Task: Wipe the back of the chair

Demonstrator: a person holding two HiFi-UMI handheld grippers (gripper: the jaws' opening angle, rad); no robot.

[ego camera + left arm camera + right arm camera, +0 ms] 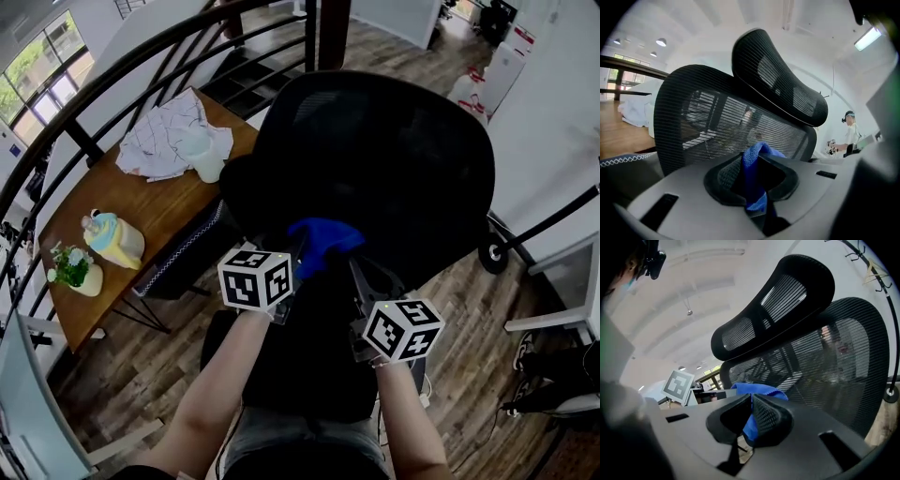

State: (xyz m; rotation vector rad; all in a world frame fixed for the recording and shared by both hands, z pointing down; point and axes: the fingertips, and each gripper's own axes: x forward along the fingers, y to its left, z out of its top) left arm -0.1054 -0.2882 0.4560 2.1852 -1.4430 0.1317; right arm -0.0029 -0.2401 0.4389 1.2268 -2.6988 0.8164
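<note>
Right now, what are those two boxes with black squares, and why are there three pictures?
A person holds a pinching tool in each hand; the marked cubes are part of those tools. One picture comes from a camera on the person's head, looking down. The other two come from cameras riding on the left gripper and right gripper. Both grippers' jaws pinch one blue woven cloth by the black mesh chair back. Nearby, a brown wooden table carries a crumpled white cloth.

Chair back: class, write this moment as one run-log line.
left tongs: shut on cloth | right tongs: shut on same cloth | cloth: blue, bunched at lower chair back | contact: unclear
</note>
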